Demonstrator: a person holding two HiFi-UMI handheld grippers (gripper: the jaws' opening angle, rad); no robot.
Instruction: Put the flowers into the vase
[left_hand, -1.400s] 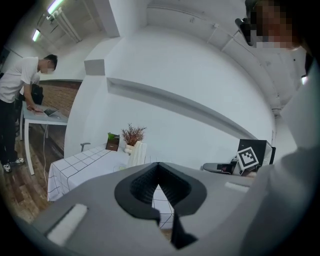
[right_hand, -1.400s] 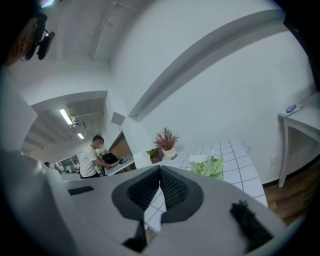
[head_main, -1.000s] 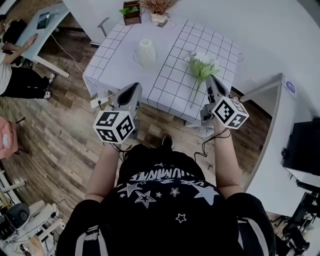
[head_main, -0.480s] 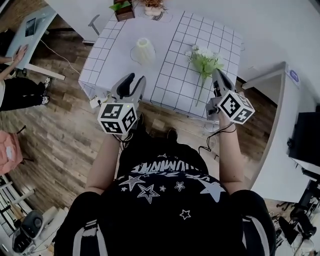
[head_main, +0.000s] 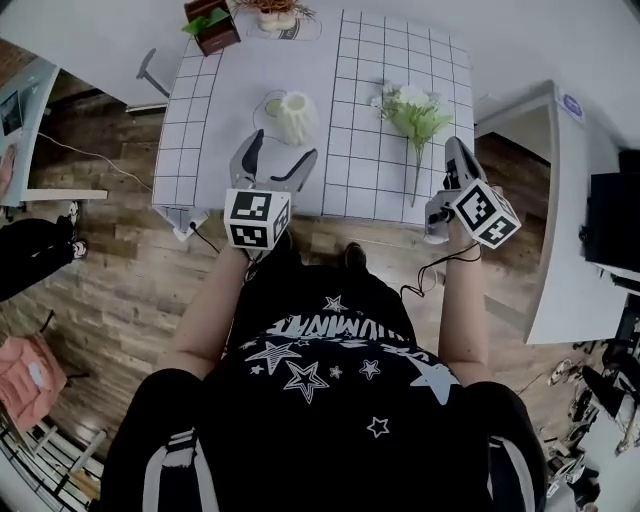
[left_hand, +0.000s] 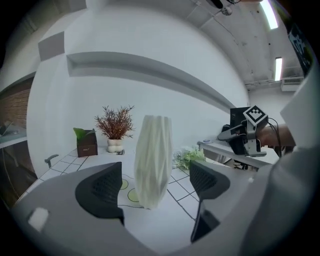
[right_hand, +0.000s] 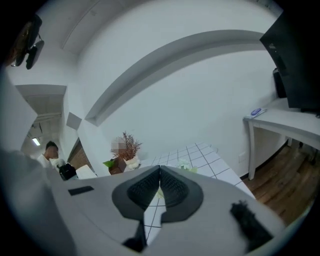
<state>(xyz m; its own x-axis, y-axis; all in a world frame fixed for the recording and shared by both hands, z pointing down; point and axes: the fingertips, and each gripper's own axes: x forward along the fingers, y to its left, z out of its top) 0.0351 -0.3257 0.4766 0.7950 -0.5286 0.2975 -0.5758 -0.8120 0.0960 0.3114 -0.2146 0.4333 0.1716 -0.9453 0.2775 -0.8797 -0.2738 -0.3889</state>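
On the white counter with the black grid lines there was one ribbed white vase, which stood upright near the near edge, and one bunch of flowers, which lay flat well to the right of it and outside it, with the white blooms toward the far side and the green stem toward the person. At the far edge stood two small plants: one green leaf in a brown box and one dry reddish plant in a white pot. In the left gripper view, two yellow-green round marks were seen on the counter at the foot of the vase. The person held two claws, each with one marker cube. The left claw had just been opening and its jaws stood wide; the vase was right in front of the opening, about level with the tips, and the pads did not touch it. The right claw had its jaws pressed together with nothing between them, and it hovered at the near edge of the counter, just beside the end of the stem, not touching it as far as could be seen.
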